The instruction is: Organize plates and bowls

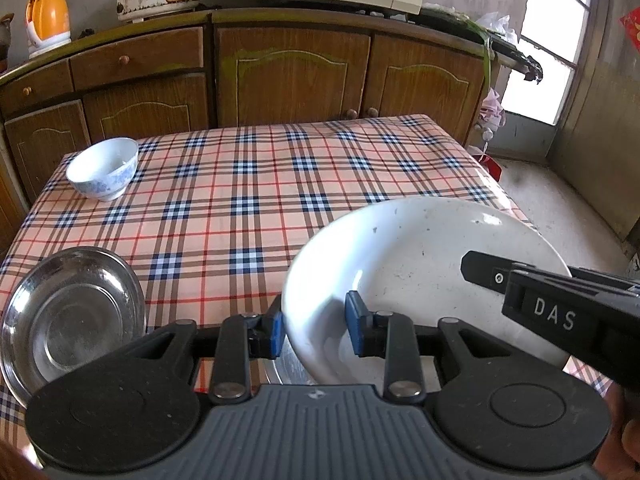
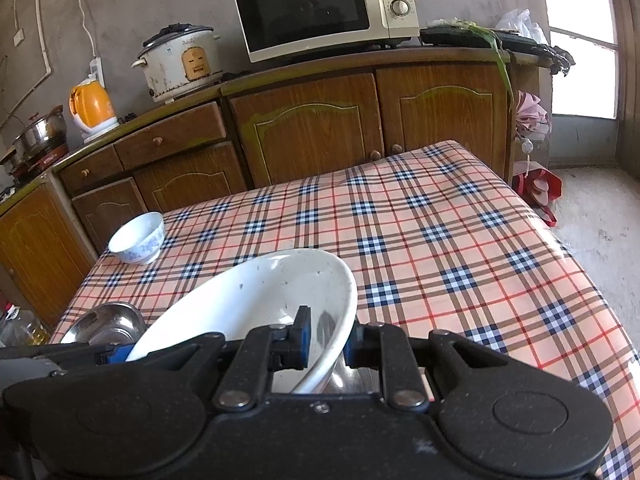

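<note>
A large white plate [image 1: 420,264], deep and speckled, is held tilted over the near edge of the table between both grippers. My left gripper [image 1: 316,332] is shut on its near-left rim, one blue pad outside and one inside. My right gripper [image 2: 326,340] is shut on the plate's [image 2: 248,300] right rim. A shiny steel plate [image 1: 72,316] lies on the cloth to the left. Another steel dish [image 1: 288,368] shows just beneath the white plate. A white bowl with blue pattern [image 1: 104,168] stands at the table's far left corner.
The table wears a checked cloth [image 1: 248,200], bare across its middle and right. Wooden cabinets [image 1: 292,76] stand close behind it, carrying a microwave [image 2: 324,8], a rice cooker [image 2: 184,64] and an orange kettle [image 2: 90,108]. Bare floor [image 2: 592,224] lies to the right.
</note>
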Demonstrator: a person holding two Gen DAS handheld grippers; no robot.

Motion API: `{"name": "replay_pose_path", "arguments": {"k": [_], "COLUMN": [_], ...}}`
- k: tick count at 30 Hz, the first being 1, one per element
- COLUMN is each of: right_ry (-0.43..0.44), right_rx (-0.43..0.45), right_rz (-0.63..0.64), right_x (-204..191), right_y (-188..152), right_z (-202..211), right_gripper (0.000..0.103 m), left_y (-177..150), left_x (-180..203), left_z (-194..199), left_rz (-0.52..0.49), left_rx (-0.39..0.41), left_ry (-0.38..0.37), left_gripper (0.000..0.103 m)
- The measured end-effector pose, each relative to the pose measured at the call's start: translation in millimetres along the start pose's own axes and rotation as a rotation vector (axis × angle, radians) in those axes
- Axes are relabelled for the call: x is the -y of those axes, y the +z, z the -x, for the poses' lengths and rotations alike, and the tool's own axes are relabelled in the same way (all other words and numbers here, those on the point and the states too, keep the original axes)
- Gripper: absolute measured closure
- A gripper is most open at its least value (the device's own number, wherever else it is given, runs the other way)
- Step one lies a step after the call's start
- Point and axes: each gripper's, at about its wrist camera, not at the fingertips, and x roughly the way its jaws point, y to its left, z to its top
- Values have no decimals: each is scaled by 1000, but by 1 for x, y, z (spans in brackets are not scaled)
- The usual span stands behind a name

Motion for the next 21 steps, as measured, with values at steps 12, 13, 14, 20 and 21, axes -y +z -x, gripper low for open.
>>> {"name": "replay_pose_path", "arguments": {"k": [12, 13, 14, 20, 21], "right_ry": [1, 1, 1, 3, 3], "right_rx": [-26, -29, -33, -49, -53], "right_rz": [-14, -14, -15, -23, -24], "right_x": [7, 7, 8, 12, 12], "right_y": [-8, -9, -10, -15, -15], "right_z": [-7, -8, -9, -16, -17], "right_gripper": [82, 82, 82, 82, 82], "left_y": [-6, -7, -8, -10, -11], "left_x": [1, 1, 1, 1, 1], "left_z": [-9, -9, -11, -16, -18], "left_rz": [1, 0, 0, -1, -2], "left_rx": [-28, -30, -34, -52, -55], "left_ry": [-3, -2, -2, 0, 2], "left_gripper": [72, 72, 72, 72, 72]}}
